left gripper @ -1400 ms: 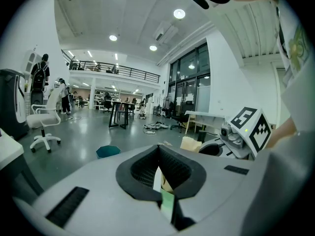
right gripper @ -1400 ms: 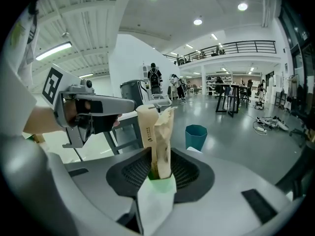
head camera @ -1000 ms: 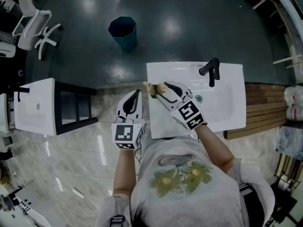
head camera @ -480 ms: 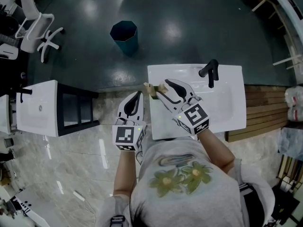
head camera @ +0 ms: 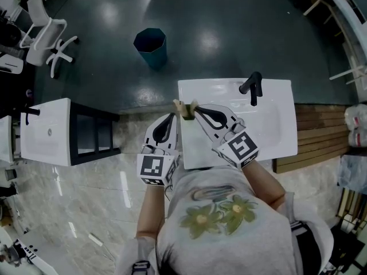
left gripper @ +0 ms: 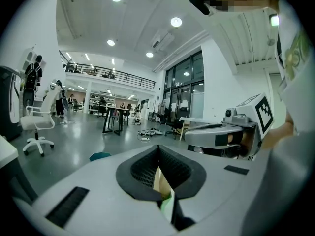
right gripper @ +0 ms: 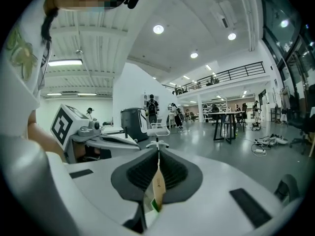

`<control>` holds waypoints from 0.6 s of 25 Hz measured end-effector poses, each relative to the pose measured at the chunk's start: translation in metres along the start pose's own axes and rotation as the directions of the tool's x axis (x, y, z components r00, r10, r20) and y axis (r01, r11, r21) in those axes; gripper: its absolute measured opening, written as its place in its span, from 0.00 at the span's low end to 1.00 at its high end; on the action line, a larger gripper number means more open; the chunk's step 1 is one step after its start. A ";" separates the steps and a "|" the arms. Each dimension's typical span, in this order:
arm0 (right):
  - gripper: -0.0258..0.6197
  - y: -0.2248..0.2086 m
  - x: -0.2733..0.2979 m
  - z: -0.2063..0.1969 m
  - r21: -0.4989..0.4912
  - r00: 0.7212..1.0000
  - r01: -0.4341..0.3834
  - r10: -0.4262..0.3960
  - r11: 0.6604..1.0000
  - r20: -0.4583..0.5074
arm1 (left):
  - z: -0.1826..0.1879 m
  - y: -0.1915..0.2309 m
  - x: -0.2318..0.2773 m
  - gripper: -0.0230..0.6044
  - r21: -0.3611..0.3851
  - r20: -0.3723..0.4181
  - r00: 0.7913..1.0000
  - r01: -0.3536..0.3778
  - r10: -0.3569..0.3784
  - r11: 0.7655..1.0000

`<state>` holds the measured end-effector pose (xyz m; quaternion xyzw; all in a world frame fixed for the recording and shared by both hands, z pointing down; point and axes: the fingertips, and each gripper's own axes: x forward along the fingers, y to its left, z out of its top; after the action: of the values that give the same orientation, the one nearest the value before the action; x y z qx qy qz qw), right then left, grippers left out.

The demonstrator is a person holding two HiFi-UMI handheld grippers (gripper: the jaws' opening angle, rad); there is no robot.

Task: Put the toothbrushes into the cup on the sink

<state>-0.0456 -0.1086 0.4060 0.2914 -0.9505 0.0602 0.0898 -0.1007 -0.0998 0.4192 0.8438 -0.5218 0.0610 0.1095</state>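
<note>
A thin tan toothbrush pack [head camera: 184, 109] with a green end hangs over the left rim of the white sink [head camera: 275, 136]. My left gripper [head camera: 171, 119] is shut on it: in the left gripper view the tan card [left gripper: 161, 183] sits pinched between the black pads [left gripper: 142, 168]. My right gripper [head camera: 196, 111] has just been closing, and the same pack [right gripper: 157, 186] is now clamped between its pads [right gripper: 172, 173]. The two grippers face each other, tips nearly meeting. No cup shows in any view.
A black faucet [head camera: 254, 87] stands at the sink's far edge. A teal bin [head camera: 150, 42] is on the dark floor beyond. A second white basin [head camera: 46, 130] and a black frame [head camera: 92, 133] stand at the left, wooden slats [head camera: 315, 130] at the right.
The right gripper's jaws, wide open before, have closed on the pack, and that gripper has risen. The left gripper has shifted slightly toward the sink, still shut.
</note>
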 end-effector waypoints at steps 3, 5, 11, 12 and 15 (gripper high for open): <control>0.10 0.004 -0.004 -0.002 -0.009 1.000 -0.008 0.008 1.000 -0.010 | 0.000 -0.004 -0.002 0.07 -0.006 0.001 1.000 0.006 -0.006 1.000; 0.10 0.007 -0.007 -0.004 -0.008 1.000 -0.014 0.014 1.000 -0.017 | 0.001 -0.006 -0.004 0.07 -0.015 0.003 1.000 0.010 -0.010 1.000; 0.10 0.009 -0.011 -0.007 -0.008 0.999 -0.012 0.012 1.000 -0.039 | 0.002 -0.011 -0.008 0.07 -0.014 0.001 1.000 0.019 -0.019 1.000; 0.10 0.009 -0.011 -0.007 -0.008 0.999 -0.012 0.012 1.000 -0.042 | 0.003 -0.012 -0.008 0.07 -0.014 0.001 1.000 0.020 -0.020 1.000; 0.10 0.008 -0.012 -0.007 -0.008 0.999 -0.013 0.013 1.000 -0.048 | 0.003 -0.013 -0.007 0.07 -0.012 -0.002 1.000 0.025 -0.025 1.000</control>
<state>-0.0394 -0.0946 0.4104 0.2833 -0.9502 0.0638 0.1131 -0.0921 -0.0888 0.4128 0.8496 -0.5115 0.0573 0.1157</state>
